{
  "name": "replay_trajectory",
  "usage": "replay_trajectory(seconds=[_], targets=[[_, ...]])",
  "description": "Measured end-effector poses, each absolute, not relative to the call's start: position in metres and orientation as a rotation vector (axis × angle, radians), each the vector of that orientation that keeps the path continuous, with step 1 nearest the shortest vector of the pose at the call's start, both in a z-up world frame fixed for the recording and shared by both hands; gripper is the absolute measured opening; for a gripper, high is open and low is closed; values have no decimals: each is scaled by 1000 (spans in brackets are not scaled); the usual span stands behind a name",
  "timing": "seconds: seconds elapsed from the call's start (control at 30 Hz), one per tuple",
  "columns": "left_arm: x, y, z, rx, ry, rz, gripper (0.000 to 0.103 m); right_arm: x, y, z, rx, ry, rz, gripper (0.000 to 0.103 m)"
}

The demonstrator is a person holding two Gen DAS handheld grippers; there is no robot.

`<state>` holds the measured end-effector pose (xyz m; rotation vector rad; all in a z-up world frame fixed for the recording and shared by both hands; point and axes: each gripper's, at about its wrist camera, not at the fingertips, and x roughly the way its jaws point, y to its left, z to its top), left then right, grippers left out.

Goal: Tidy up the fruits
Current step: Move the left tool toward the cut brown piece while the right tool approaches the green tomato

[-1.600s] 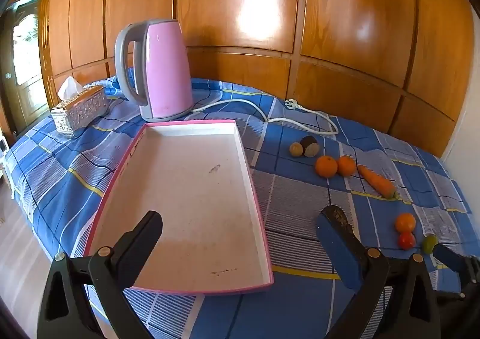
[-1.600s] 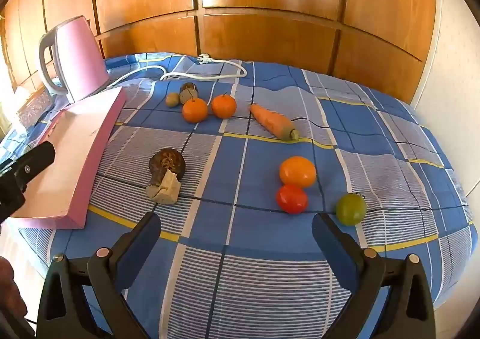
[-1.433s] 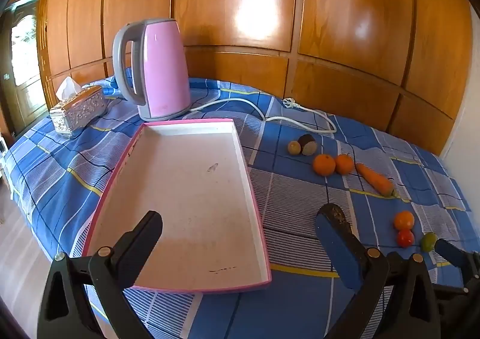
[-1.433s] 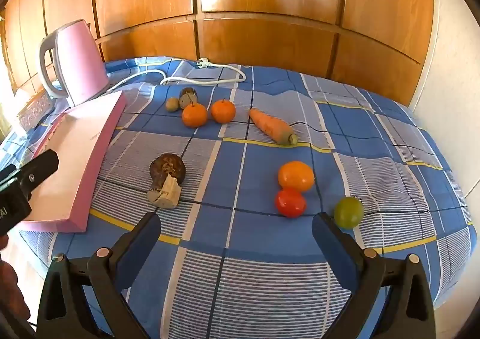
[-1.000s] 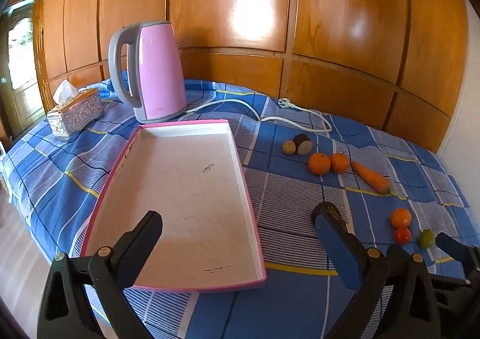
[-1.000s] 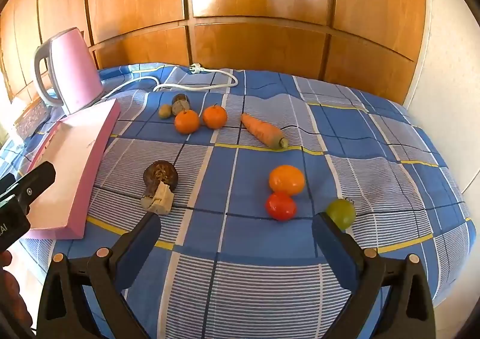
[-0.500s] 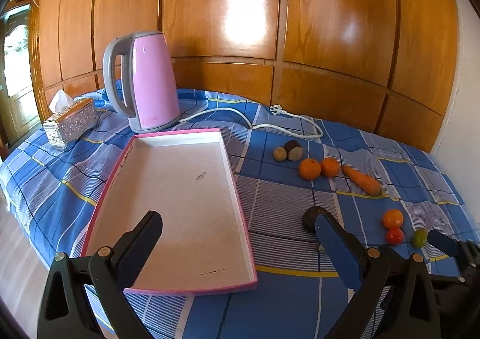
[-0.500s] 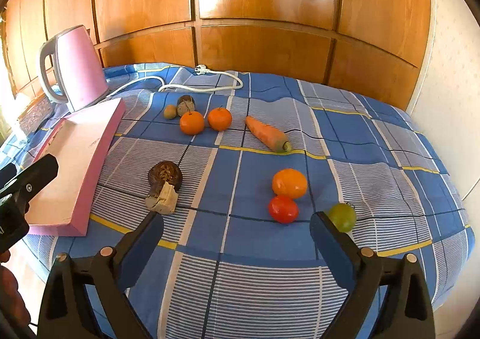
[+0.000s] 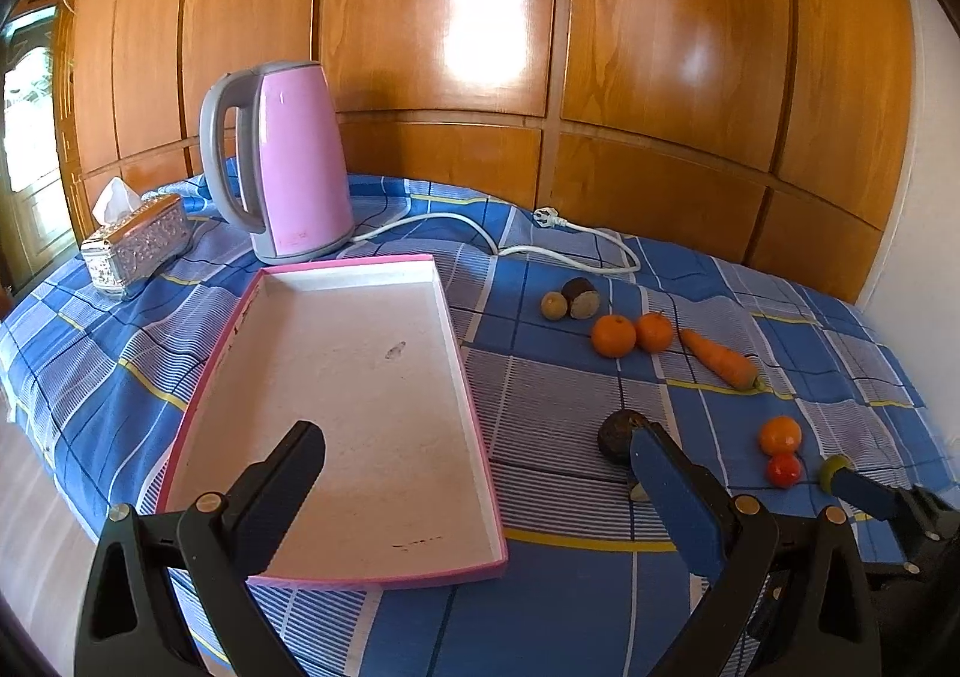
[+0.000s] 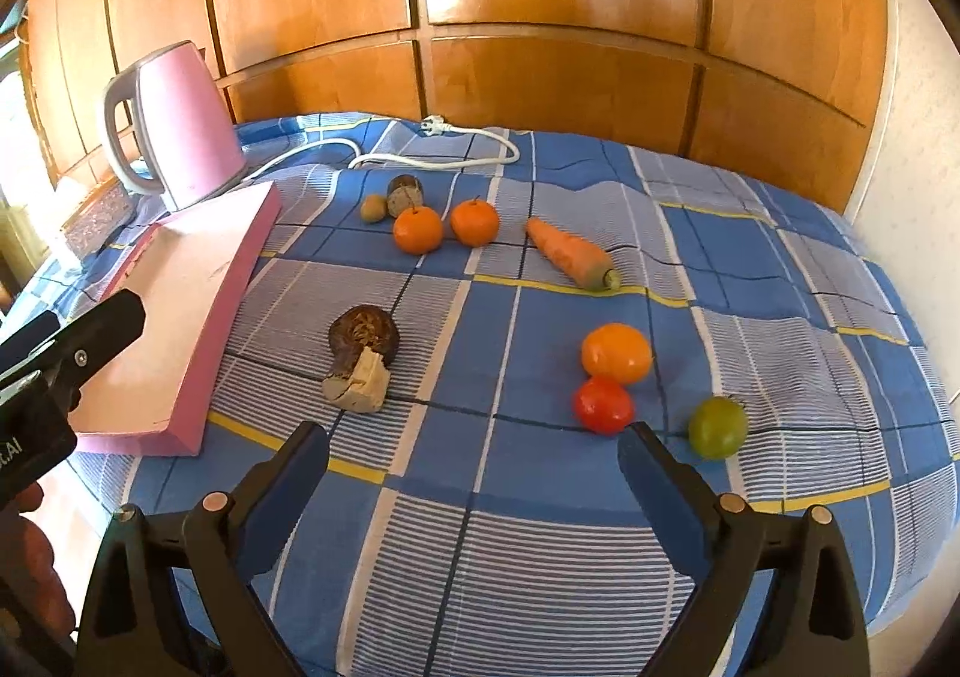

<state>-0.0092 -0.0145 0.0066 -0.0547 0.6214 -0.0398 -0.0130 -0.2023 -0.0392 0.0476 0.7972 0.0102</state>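
Through the left wrist camera I hold the left gripper point(image 9: 474, 464) tilted down over the near end of the shallow pink-rimmed white tray point(image 9: 456, 329), its black fingers point(image 9: 282, 473) wide apart with nothing between them. The tray lies on the blue checked cloth point(image 9: 108, 377) covering the tabletop, just in front of the pink electric kettle with a grey handle point(image 9: 282, 161); a silver patterned tissue box point(image 9: 135, 245) sits to the kettle's left. To the tray's right the fruits are scattered: two small orange mandarins point(image 9: 613, 336) touching side by side, an orange carrot point(image 9: 719, 359) just beyond them, and a dark brown round fruit point(image 9: 615, 434) partly behind my right finger.

Through the right wrist camera the right gripper point(image 10: 474, 461) points down at the cloth; its fingers point(image 10: 657, 482) have just been closing a little yet stand wide, gripping nothing. Just ahead lie a red tomato point(image 10: 602, 405) touching a larger orange fruit point(image 10: 616, 353), and a green tomato point(image 10: 717, 427) near the right finger. At the left edge, the other gripper's body carries white letters, "AI", the rest cut off.
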Motion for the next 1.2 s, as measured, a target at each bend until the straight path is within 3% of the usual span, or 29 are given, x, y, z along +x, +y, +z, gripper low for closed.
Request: replay_trajectory(seconds=[0.13, 0.33, 0.9, 1.03, 1.2], targets=[[-10, -16, 6, -51, 621, -46, 102, -12, -203, -40, 60, 808, 9, 76], [-9, -16, 5, -50, 626, -53, 102, -14, -208, -37, 62, 792, -14, 67], [-13, -21, 7, -43, 621, -72, 102, -19, -216, -37, 119, 796, 1, 63], [-15, -23, 8, -39, 615, -83, 102, -18, -218, -42, 140, 831, 16, 50], [-15, -24, 8, -36, 618, -92, 102, -23, -220, -39, 129, 802, 2, 49]])
